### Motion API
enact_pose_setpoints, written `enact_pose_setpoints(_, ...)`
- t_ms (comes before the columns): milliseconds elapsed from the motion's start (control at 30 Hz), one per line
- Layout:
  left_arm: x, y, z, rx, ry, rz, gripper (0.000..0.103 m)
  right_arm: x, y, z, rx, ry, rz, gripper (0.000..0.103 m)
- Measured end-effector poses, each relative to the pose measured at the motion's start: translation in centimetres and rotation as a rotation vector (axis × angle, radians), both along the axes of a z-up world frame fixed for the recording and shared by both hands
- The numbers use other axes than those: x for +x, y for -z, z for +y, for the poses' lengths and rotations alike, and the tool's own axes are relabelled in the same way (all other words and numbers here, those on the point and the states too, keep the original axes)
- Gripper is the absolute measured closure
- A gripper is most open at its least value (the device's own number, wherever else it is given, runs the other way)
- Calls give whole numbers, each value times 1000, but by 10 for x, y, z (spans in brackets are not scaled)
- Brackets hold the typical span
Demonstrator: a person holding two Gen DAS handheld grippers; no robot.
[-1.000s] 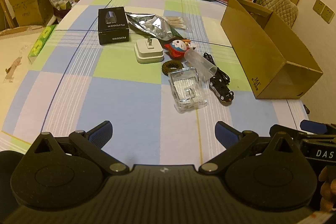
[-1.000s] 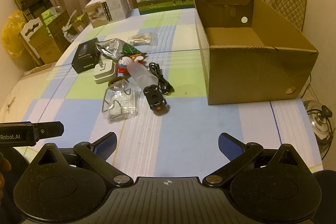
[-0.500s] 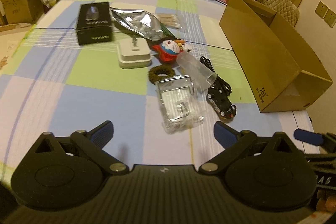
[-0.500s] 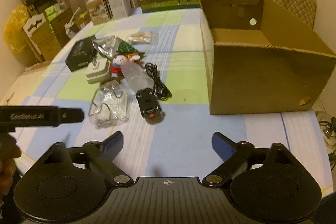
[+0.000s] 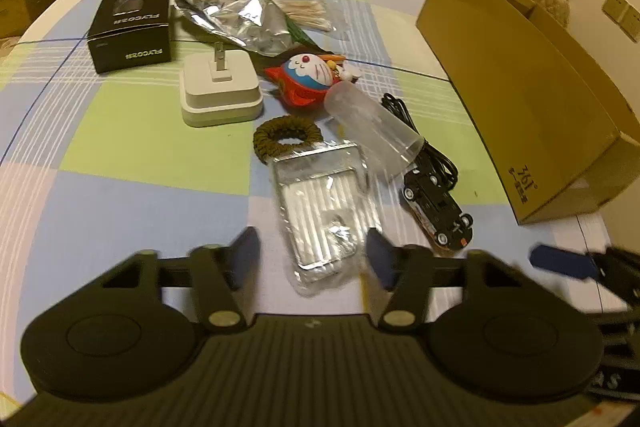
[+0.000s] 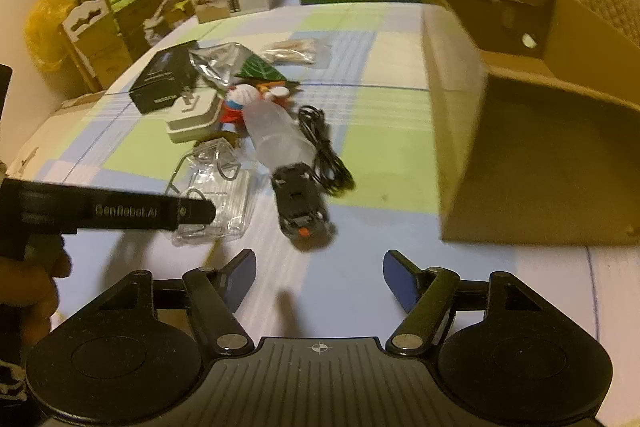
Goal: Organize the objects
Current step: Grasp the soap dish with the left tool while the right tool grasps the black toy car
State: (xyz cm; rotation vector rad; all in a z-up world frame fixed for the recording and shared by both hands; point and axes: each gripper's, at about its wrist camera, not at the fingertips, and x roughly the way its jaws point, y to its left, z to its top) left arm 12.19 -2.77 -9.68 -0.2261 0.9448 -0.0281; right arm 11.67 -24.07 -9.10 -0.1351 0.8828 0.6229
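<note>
Two handheld grippers are hovering over a checked tablecloth [image 5: 152,155] scattered with small things. The left gripper [image 5: 313,251] is holding its fingers apart on either side of a clear plastic packet [image 5: 324,203], not touching it; the packet's near end is partly hidden behind them. The right gripper [image 6: 319,277] is also holding its fingers apart, with nothing between them, just short of a black toy car [image 6: 302,205], which is blurring. An open cardboard box [image 6: 536,147] is sitting to the right; only the right view is showing its inside. The left view alone is showing a brown hair tie [image 5: 287,138] clearly, beside a white charger [image 5: 220,89]. A clear bottle [image 5: 372,131] is lying across a black cable [image 5: 436,157], covering part of it. Far cartons are being cut off at the top edge.
</note>
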Motion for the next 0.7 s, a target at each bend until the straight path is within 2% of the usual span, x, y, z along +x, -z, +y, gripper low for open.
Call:
enact_pose_setpoints(100, -2, -5, 3, 46, 32, -10, 73, 5, 4, 13, -8, -24, -15, 36)
enact_pose_setpoints(367, -5, -7, 17, 85, 99, -10, 73, 21, 19, 46, -75, -75, -72, 46)
enact_pose_setpoints(600, -4, -3, 19, 103, 82, -35, 62, 32, 28, 55, -110, -86, -79, 55)
enact_pose_setpoints(700, -3, -1, 19, 104, 75, -44, 61, 34, 30, 56, -114, -90, -79, 60)
